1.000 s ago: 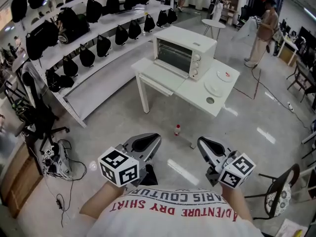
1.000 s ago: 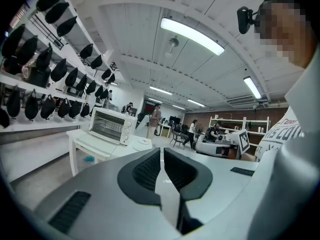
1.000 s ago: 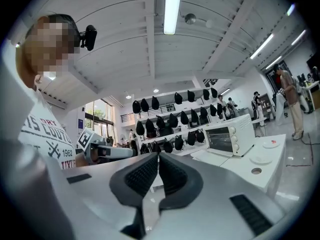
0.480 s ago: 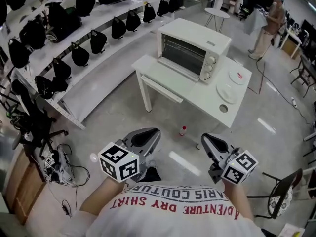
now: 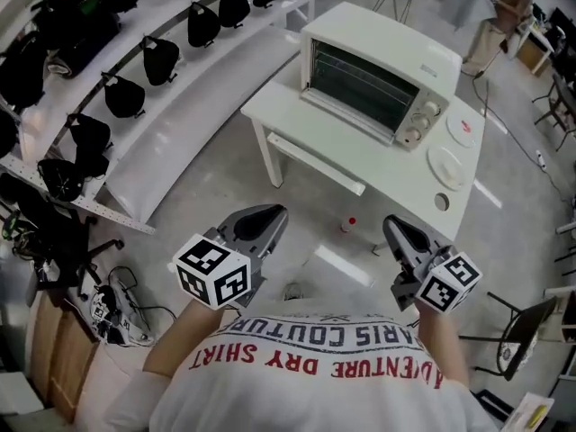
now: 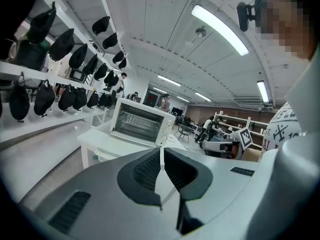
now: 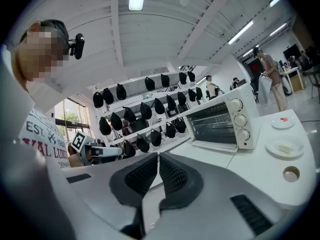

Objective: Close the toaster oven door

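A white toaster oven (image 5: 378, 75) stands on a white table (image 5: 279, 115) ahead of me. Its glass door (image 5: 346, 115) seems folded down flat in front of the cavity, whose racks show. Both grippers hang over the floor, well short of the table. The left gripper (image 5: 274, 212) is shut with nothing in it, and so is the right gripper (image 5: 391, 223). In the left gripper view the jaws (image 6: 161, 156) meet below the distant oven (image 6: 137, 126). In the right gripper view the shut jaws (image 7: 158, 164) point left of the oven (image 7: 220, 121).
Two plates (image 5: 447, 166) and a small cup (image 5: 440, 202) sit on the table's right end. A small bottle (image 5: 347, 226) stands on the floor by the table. Long shelves with black bags (image 5: 135, 70) run along the left. A person (image 5: 504, 7) stands far right, and a chair (image 5: 517, 331) is at lower right.
The table and oven have grown larger and nearer in the head view. Both grippers have travelled forward toward the table with me, jaws staying shut.
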Demonstrator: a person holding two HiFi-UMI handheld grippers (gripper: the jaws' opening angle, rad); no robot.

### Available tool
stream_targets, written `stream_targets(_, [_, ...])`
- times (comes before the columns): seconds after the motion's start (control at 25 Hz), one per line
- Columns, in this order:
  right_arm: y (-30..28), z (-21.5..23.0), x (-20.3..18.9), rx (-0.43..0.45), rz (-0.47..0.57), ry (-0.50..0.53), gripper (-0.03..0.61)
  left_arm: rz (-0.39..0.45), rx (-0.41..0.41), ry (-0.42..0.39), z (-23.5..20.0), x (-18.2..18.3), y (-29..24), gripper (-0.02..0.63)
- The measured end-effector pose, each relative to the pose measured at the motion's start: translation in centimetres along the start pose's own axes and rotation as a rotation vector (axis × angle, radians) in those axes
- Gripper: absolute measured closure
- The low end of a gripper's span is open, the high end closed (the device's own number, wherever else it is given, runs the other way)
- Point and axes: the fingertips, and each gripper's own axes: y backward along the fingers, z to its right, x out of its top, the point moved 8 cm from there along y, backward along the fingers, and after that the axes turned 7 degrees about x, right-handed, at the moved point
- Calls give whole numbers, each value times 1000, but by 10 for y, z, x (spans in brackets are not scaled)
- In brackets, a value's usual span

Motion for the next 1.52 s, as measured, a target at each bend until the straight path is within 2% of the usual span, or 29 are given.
stream_targets(0.24, [-37, 25, -9, -64, 2, -39, 552, -38, 26, -21, -64, 1, -20, 569])
stream_targets(0.6, [-47, 69, -40, -164, -44, -98, 552, -134, 73, -69, -120, -18, -62, 569])
stream_targets(0.8, [-56, 93, -63, -207, -79, -145, 552, -217, 99, -75, -155, -25, -88, 568])
stream_targets(0.92, [-63, 112, -71, -227, -112, -154, 552, -231, 86, -86, -174, -23, -109, 568])
stream_targets(1.04, [-68, 126, -80, -252, -128, -182, 551, -255, 66, -135, -192, -20, -132, 568])
stream_targets(1.24, [-74, 140, -92, -297, -153, -205, 542, -317, 5, -168, -222, -16, -162, 555])
stream_targets(1.36, [-80, 144, -102, -307, -173, -228, 443, -371, -31, -183, -238, -19, -177, 488])
stream_targets(1.52, [-85, 143, -109, -316, -231, -202, 406, -424, -91, -230, -246, -26, -191, 426])
